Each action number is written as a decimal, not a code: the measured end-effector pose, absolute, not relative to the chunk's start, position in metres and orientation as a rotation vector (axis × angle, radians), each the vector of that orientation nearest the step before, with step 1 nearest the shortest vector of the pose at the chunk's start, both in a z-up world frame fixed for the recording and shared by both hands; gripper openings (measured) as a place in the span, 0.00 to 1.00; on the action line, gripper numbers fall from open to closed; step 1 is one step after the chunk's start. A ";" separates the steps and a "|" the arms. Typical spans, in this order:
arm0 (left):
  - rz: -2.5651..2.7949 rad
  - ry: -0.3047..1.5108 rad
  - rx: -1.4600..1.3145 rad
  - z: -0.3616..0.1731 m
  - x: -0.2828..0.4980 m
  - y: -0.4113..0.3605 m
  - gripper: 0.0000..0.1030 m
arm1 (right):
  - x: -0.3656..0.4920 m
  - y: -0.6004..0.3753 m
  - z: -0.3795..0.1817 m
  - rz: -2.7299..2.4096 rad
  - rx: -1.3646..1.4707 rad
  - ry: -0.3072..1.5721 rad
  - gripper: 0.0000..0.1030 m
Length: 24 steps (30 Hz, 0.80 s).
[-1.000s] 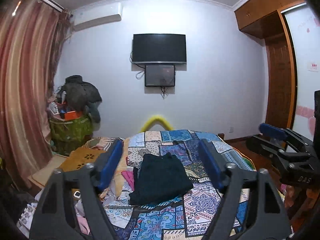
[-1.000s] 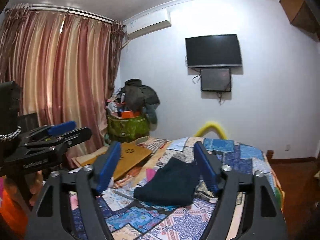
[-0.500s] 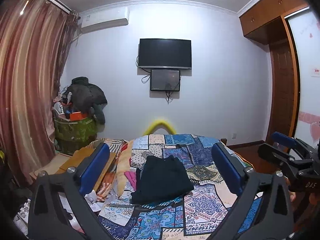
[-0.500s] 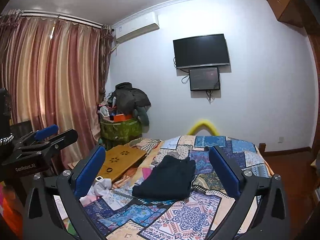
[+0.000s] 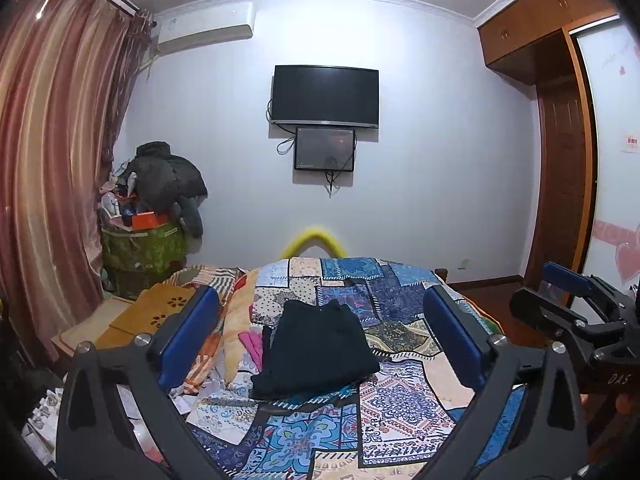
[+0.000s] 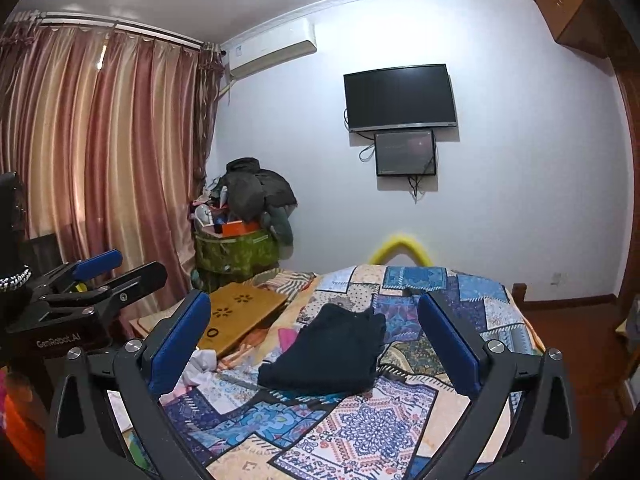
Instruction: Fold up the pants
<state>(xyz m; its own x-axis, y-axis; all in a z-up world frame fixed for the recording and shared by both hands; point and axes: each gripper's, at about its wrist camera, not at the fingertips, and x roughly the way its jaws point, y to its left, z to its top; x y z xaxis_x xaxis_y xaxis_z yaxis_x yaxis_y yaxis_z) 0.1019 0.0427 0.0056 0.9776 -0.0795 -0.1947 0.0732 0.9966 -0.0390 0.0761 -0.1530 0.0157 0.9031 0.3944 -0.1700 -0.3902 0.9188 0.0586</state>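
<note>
1. My left tool (image 5: 320,334) stands released, its blue pads (image 5: 188,336) spread wide; the jaws have just been opening, and nothing is between them.
2. My right tool (image 6: 314,340) is likewise released, jaws just opened wide, gripping nothing. From the left wrist camera I also see it off at the right edge.
3. The pants (image 5: 316,350) are dark, already folded into a compact bundle, and lie on the patchwork bedspread (image 5: 400,400) near the middle of the bed, well ahead of both tools and touched by neither.
4. Just beside the pants on their left lies a small pink cloth (image 5: 250,340).
5. Farther left on the bed, a low wooden lap table (image 6: 240,314) rests tilted against the bedding, apart from the pants.
6. On the far wall hangs a dark television (image 5: 325,95) with a smaller screen (image 5: 324,149) just below it.
7. In the left corner, a green bin (image 5: 140,250) is heaped with dark clothes, next to striped curtains (image 5: 52,152).
8. A yellow curved thing (image 5: 314,238) shows beyond the foot of the bed; I cannot tell what it is.
</note>
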 end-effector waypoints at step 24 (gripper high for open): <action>-0.086 0.217 -0.032 0.003 0.108 0.042 1.00 | 0.076 -0.159 0.019 0.381 0.029 0.206 1.00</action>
<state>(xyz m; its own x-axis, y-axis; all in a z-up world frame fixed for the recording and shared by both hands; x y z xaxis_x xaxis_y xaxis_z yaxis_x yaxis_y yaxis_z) 0.1079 0.0417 0.0026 0.9729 -0.0883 -0.2137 0.0813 0.9958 -0.0414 0.0760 -0.1589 0.0188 0.9078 0.3717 -0.1944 -0.3658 0.9283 0.0667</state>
